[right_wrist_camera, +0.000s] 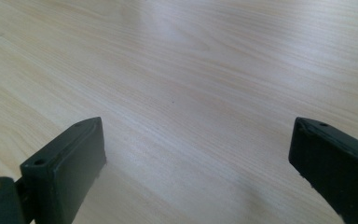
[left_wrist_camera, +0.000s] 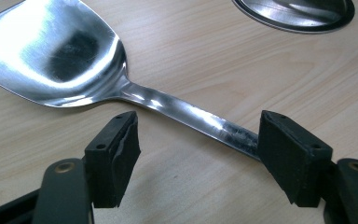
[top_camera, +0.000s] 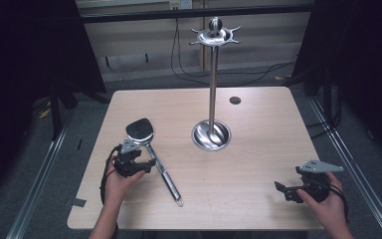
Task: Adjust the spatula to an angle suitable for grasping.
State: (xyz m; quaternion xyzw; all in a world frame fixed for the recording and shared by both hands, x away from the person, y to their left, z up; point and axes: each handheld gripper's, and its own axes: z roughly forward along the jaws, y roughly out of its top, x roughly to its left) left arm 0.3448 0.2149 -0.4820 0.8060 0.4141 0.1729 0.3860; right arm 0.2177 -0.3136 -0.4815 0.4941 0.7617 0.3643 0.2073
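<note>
Steel spatula point(top_camera: 151, 149) lies flat on the wooden surface point(top_camera: 258, 164), blade toward the far-left, handle running toward the person's near edge. Left claw point(top_camera: 140, 162) sits low just beside the handle near the neck; in the left gripper view its jaws are spread, one pad point(left_wrist_camera: 114, 158) short of the handle on the near side and the other pad point(left_wrist_camera: 291, 156) at or over the handle point(left_wrist_camera: 191, 116), nothing pinched yet. Right claw point(top_camera: 282, 189) rests well apart at the near-right of the surface, jaws also spread, over bare wood. Hanging stand point(top_camera: 212, 89) stands upright mid-surface, its round base point(top_camera: 211, 135) near the spatula blade but apart from it. Judged step: approach for a grasp on the handle. Risks: handle is thin, polished and flush with the surface, so pads may close above it and slip off, or skid it sideways. The jaws straddle it at a slant, so closing may twist the spatula. A grip this close to the blade leaves the long handle as a lever, and the tool may swing on lifting and strike the stand base.
</note>
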